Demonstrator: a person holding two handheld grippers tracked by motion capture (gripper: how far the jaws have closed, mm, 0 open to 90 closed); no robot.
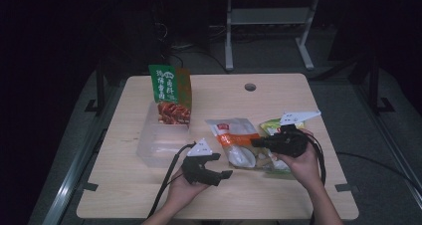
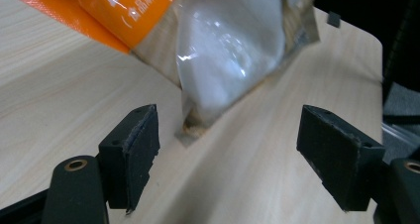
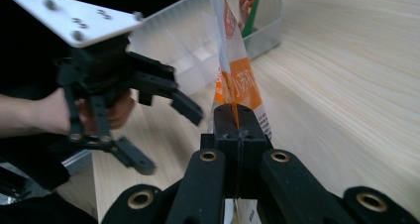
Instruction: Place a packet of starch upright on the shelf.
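Note:
An orange-and-white snack bag (image 1: pixel 236 140) lies near the table's middle, one edge lifted. My right gripper (image 1: pixel 255 142) is shut on that edge; in the right gripper view the bag (image 3: pixel 236 83) rises edge-on from the closed jaws (image 3: pixel 236 127). My left gripper (image 1: pixel 226 174) stands open just left of the bag, near the front edge. In the left gripper view the bag's clear lower corner (image 2: pixel 225 50) hangs over the table ahead of the spread jaws. My left gripper (image 3: pixel 163 130) also appears open in the right gripper view.
A clear plastic bin (image 1: pixel 158 135) sits left of the middle with a green-and-red bag (image 1: pixel 170 93) standing in its far end. A yellow-green packet (image 1: pixel 272 128) lies under my right hand. A round hole (image 1: pixel 250 87) is near the table's far edge.

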